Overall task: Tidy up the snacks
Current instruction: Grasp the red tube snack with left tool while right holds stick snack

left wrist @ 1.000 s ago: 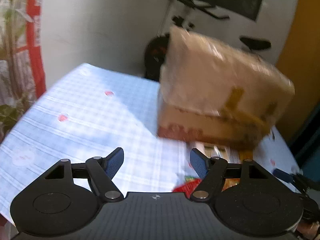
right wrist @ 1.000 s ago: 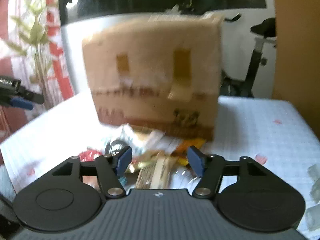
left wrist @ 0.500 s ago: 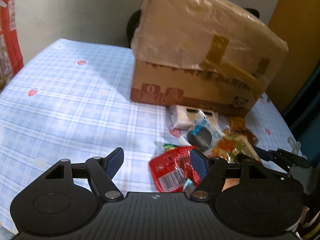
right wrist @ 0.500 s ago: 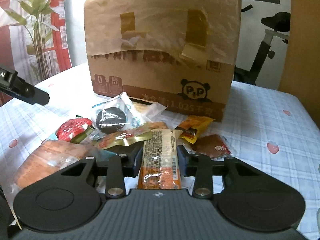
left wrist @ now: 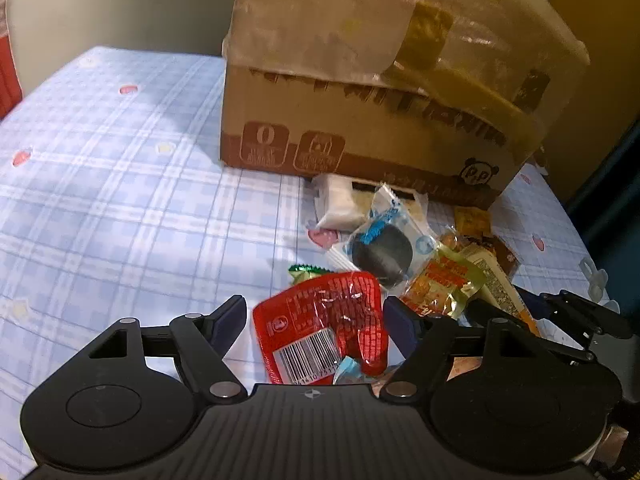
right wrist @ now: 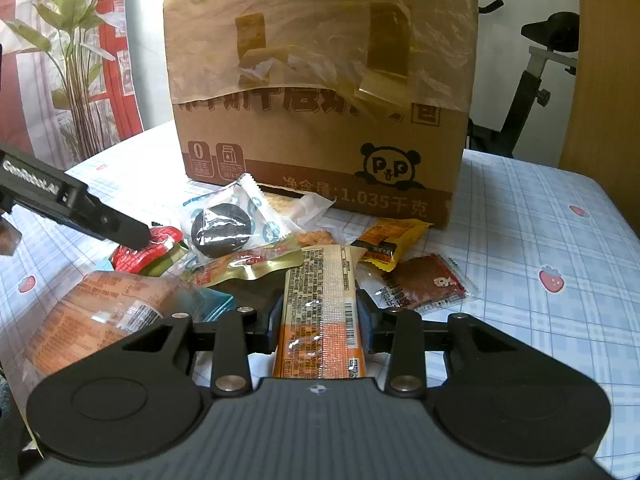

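Right wrist view: a long orange snack bar (right wrist: 322, 312) is pinched between the closed-in fingers of the right gripper (right wrist: 320, 320), its long axis pointing away toward the cardboard box (right wrist: 320, 128); its near end is cut off. A red packet (left wrist: 324, 332) lies untouched between the left gripper's (left wrist: 314, 322) spread fingers. The box's contents are hidden.

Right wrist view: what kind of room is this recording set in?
Most likely a room in a home, not a lab. A potted plant stands by a red-trimmed curtain, an exercise bike sits behind the table, and the table wears a blue checked cloth with strawberry prints.
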`<state>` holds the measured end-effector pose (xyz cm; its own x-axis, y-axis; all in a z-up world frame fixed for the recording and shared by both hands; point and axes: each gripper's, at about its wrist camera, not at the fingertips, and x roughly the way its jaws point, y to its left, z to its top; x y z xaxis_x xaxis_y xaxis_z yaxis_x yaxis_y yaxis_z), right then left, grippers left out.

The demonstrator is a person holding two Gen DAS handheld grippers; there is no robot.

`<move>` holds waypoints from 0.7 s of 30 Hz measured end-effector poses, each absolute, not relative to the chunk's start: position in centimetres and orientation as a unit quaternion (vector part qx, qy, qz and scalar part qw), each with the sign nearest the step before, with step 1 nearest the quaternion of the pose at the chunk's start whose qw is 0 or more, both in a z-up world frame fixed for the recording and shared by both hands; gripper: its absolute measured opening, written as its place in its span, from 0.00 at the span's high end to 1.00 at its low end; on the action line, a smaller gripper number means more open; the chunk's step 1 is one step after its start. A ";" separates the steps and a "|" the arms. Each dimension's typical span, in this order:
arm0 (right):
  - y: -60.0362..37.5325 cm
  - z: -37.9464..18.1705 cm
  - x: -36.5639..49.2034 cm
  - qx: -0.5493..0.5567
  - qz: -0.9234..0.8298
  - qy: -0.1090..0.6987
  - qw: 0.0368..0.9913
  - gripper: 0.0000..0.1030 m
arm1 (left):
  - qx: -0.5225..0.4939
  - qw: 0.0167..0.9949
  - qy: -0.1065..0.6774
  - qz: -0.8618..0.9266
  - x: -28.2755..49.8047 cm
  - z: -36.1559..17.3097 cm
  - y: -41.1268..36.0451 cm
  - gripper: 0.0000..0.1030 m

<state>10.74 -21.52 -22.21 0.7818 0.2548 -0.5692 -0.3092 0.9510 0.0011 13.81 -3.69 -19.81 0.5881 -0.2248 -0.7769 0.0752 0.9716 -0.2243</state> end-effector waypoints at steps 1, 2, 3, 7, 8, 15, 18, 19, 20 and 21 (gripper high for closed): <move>-21.5 -22.2 10.7 -0.045 0.150 0.295 0.943 0.63 | -0.085 0.885 0.449 -0.086 13.8 -20.0 -3.7 0.25; -21.5 -22.2 10.7 -0.045 0.150 0.295 0.943 0.63 | -0.083 0.884 0.451 -0.087 13.8 -20.1 -3.8 0.25; -21.5 -22.2 10.7 -0.044 0.150 0.295 0.943 0.63 | -0.080 0.883 0.453 -0.088 13.8 -20.3 -4.0 0.25; -21.6 -22.2 10.8 -0.041 0.152 0.295 0.942 0.63 | -0.064 0.886 0.450 -0.090 13.6 -20.7 -4.5 0.23; -21.6 -22.2 10.7 -0.041 0.152 0.295 0.942 0.63 | -0.059 0.887 0.448 -0.090 13.5 -20.7 -4.6 0.23; -21.7 -22.2 10.7 -0.040 0.152 0.295 0.942 0.63 | -0.059 0.893 0.438 -0.092 13.3 -20.8 -4.2 0.28; -21.7 -22.2 10.7 -0.040 0.152 0.295 0.942 0.62 | -0.070 0.894 0.433 -0.093 13.1 -20.7 -3.7 0.56; -21.7 -22.2 10.7 -0.040 0.152 0.295 0.942 0.62 | -0.075 0.894 0.431 -0.095 13.0 -20.6 -3.5 0.60; -21.7 -22.2 10.7 -0.039 0.152 0.295 0.942 0.62 | -0.072 0.897 0.427 -0.092 12.8 -20.4 -3.5 0.61; -21.7 -22.2 10.7 -0.040 0.152 0.295 0.942 0.62 | -0.068 0.899 0.423 -0.090 12.6 -20.3 -3.5 0.64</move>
